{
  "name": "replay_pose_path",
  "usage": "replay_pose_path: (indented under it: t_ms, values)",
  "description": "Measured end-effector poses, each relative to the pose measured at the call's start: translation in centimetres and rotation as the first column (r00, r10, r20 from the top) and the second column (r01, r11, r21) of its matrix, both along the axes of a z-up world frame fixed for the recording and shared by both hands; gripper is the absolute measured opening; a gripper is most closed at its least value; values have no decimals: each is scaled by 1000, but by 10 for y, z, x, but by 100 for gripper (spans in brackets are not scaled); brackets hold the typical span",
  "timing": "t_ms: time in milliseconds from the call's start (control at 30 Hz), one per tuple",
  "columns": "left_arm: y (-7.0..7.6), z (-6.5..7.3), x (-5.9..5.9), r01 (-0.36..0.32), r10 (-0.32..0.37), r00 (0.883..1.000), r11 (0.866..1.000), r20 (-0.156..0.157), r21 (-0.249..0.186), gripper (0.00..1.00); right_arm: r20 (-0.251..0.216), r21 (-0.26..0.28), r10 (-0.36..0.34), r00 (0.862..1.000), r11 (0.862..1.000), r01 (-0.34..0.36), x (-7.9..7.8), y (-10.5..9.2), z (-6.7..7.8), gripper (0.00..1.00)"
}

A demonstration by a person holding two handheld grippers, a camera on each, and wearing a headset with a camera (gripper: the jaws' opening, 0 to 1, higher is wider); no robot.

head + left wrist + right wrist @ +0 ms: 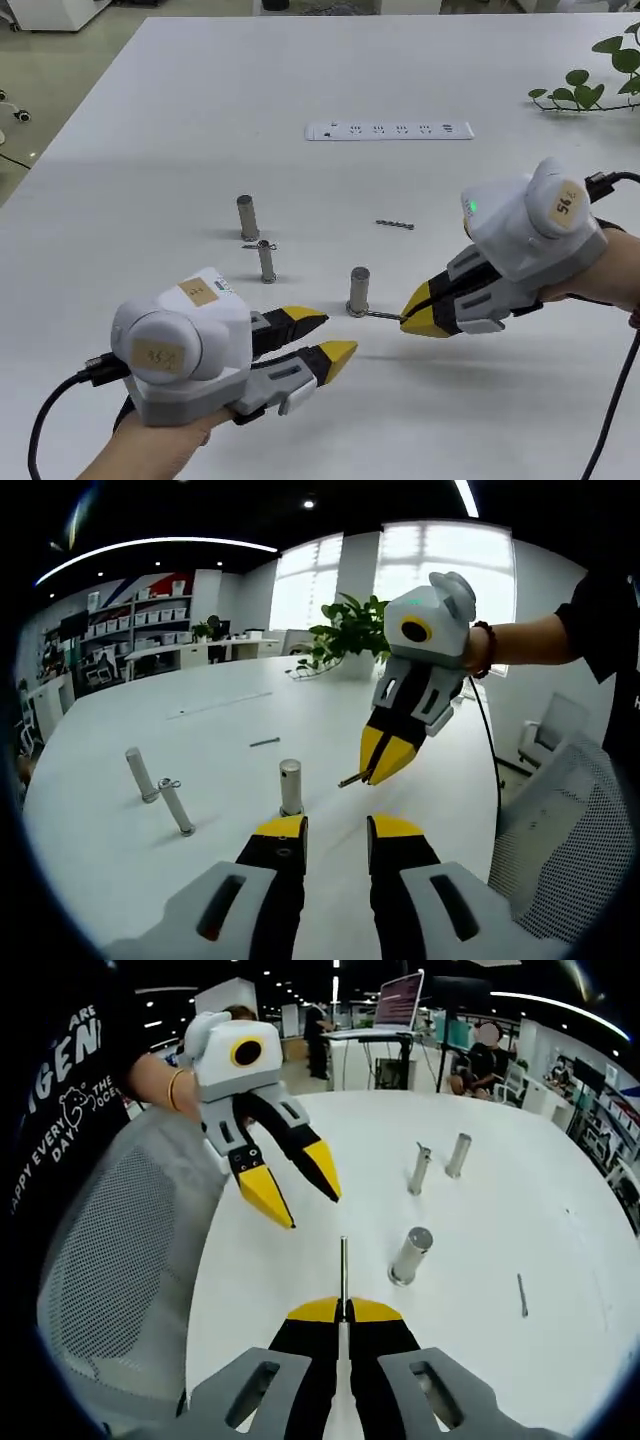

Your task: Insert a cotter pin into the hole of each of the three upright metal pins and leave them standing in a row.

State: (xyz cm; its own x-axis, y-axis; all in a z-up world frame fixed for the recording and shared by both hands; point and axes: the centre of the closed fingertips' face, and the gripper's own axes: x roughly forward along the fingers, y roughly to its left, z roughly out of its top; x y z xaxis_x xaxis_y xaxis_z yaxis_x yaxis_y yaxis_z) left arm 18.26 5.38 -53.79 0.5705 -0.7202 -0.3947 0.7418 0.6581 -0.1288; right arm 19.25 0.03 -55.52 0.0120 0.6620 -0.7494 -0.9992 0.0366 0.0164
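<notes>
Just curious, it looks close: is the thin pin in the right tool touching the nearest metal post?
Apart. The right gripper view shows bare table between the thin pin and the metal post.

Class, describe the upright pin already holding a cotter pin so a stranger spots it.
On the white table, nearer than the power strip, find the middle pin of three upright ones. Thinnest, it alone has a cotter pin through its top.
</notes>
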Motion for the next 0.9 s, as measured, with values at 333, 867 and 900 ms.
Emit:
replay_pose_path:
  t_ms: [333,867,900]
  values:
    - [-3,-5,15,-101,101,995,995,15,10,21,48,-27,-17,999,999,19,21,-8,-1,0]
    - [-11,-28,45,-183,182,983,982,7,49,22,107,-80,0,994,997,9,43,-13,-11,0]
    - [-12,-31,47,-185,185,983,981,3,53,22,109,-80,1,994,997,7,45,-12,-11,0]
